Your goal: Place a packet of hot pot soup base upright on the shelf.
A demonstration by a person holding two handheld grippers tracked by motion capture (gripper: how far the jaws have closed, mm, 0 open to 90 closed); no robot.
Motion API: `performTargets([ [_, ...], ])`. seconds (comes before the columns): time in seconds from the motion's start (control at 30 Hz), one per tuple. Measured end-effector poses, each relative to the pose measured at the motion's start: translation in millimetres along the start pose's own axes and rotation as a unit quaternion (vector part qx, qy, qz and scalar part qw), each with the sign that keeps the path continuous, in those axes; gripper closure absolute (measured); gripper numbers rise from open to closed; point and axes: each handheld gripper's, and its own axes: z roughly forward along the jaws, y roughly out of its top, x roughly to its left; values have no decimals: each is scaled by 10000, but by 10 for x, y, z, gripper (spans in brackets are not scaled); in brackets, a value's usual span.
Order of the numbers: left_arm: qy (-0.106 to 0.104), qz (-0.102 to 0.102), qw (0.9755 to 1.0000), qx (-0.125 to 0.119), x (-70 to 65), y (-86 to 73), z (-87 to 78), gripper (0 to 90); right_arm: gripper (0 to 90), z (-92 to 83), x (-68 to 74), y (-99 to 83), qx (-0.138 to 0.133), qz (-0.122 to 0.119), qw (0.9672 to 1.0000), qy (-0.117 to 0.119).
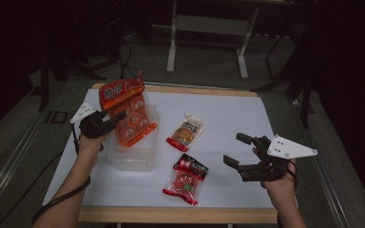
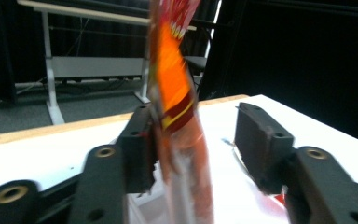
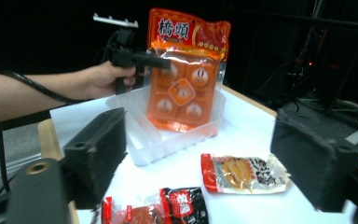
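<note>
Right tongs hover spread and empty near 2 snack packets; my left tongs look spread around the upright orange packet. It stands long axis vertical over the clear tub; I judge release comes next.

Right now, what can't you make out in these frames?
- Orange pack: blurred in the left gripper view; print unreadable, and unclear if the far jaw touches it.
- Bin floor: hidden behind the pack in the right gripper view.
- Red-black packet: cut off by the bottom edge there.
- Packet labels: too small in the high view.
</note>
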Motion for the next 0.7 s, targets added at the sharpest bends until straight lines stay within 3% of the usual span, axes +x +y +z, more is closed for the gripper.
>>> performTargets([
  [0.2,-118,-160,9996,-181,-60,92,-126,324,175,26,-6,-72,117,-137,9998,-130],
  [0.23,-26,-158,9997,-170,-87,121,-177,224,163,31,-8,-93,89,-152,9997,-173],
  [0.4,-41,-225,9995,-198,-124,167,-295,74,136,46,-19,-126,3,-77,9998,-171],
  [0.5,-50,-166,9998,9,-198,198,-412,29,128,83,13,-168,326,33,9989,-338],
  [0.7,-176,-158,9997,55,-314,179,-604,22,113,120,26,-248,411,209,9984,-338],
])
